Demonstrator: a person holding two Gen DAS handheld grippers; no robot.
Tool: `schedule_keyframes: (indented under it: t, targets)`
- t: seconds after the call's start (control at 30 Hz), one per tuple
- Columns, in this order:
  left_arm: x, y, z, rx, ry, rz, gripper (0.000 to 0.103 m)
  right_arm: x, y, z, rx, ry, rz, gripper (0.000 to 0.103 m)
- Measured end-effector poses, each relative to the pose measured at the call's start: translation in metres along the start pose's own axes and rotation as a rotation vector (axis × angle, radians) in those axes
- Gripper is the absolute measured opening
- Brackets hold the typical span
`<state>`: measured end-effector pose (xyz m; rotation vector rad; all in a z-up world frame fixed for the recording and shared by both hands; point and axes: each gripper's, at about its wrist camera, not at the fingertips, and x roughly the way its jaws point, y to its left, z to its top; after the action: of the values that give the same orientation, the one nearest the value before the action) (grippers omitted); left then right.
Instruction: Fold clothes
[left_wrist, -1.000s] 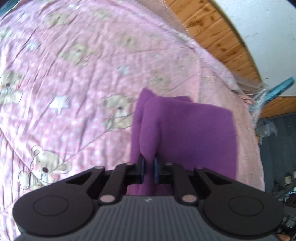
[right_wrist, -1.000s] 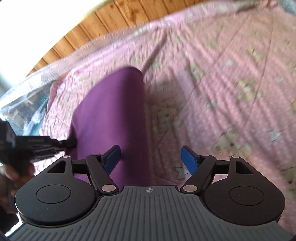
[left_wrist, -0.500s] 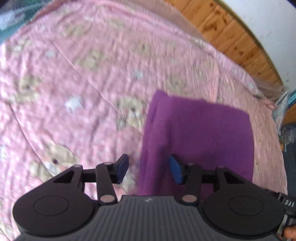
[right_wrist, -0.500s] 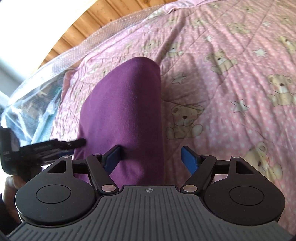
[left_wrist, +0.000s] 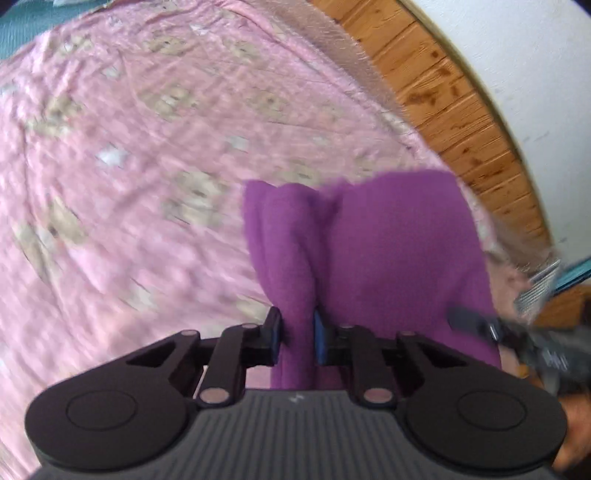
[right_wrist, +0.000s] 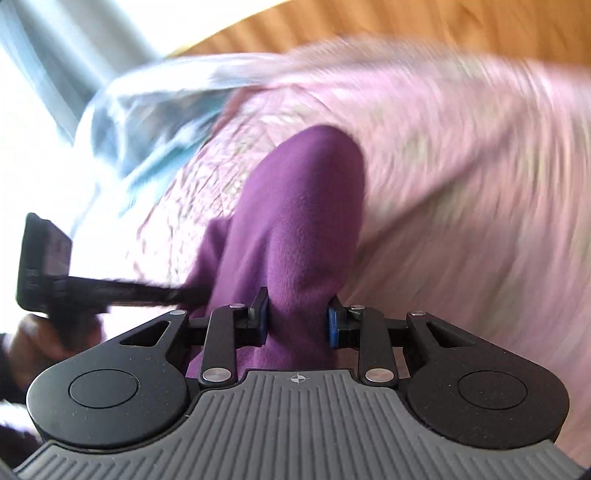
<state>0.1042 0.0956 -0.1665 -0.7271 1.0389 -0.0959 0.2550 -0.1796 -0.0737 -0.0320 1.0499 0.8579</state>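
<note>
A folded purple cloth (left_wrist: 399, 251) lies on the pink bear-print bedspread (left_wrist: 129, 166). My left gripper (left_wrist: 297, 332) is shut on a bunched edge of the purple cloth at its near left side. In the right wrist view the same purple cloth (right_wrist: 306, 206) runs away from me. My right gripper (right_wrist: 298, 320) is closed onto a thick fold of it at the near end. The other gripper (right_wrist: 48, 266) shows at the left of that view, reaching the cloth's left edge. Both views are blurred by motion.
A wooden headboard or wall panel (left_wrist: 461, 110) runs along the far edge of the bed, with a white wall (left_wrist: 535, 55) behind. Clear plastic and a teal item (right_wrist: 155, 122) lie at the bed's far left in the right wrist view.
Half a second ago both grippers were open around the cloth. Now both have closed on it. The views have swung and blurred.
</note>
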Motion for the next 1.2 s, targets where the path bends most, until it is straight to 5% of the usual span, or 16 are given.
schedule_keyframes:
  t: [0.1,0.13,0.23,0.4,0.6,0.83,0.97,1.2]
  targets:
    - [0.021,-0.046,-0.020,0.027,0.003,-0.016,0.024,-0.006,-0.046,0.058,-0.065,0.053,-0.102,0.042]
    - [0.027,-0.049,-0.023,0.034,0.016,-0.011,0.022,-0.003,-0.064,0.067,-0.011,0.045,-0.170,0.050]
    - [0.034,-0.046,-0.023,0.044,0.040,-0.021,0.023,-0.020,-0.099,0.061,0.248,-0.074,-0.345,0.047]
    - [0.026,-0.032,0.009,0.029,0.011,-0.118,0.029,-0.063,-0.072,-0.052,0.710,-0.365,-0.129,0.052]
    - [0.071,-0.048,0.055,0.021,0.058,-0.149,0.050,-0.022,-0.029,-0.160,1.095,-0.438,0.132,0.053]
    - [0.113,-0.053,0.074,0.071,0.125,-0.109,0.052,0.012,-0.025,-0.176,1.198,-0.475,0.095,0.054]
    - [0.117,-0.056,0.074,0.101,0.141,-0.096,0.040,0.018,-0.039,-0.174,1.261,-0.478,0.061,0.053]
    - [0.116,-0.047,0.081,0.080,0.156,-0.111,0.036,0.017,-0.037,-0.183,1.345,-0.498,0.058,0.061]
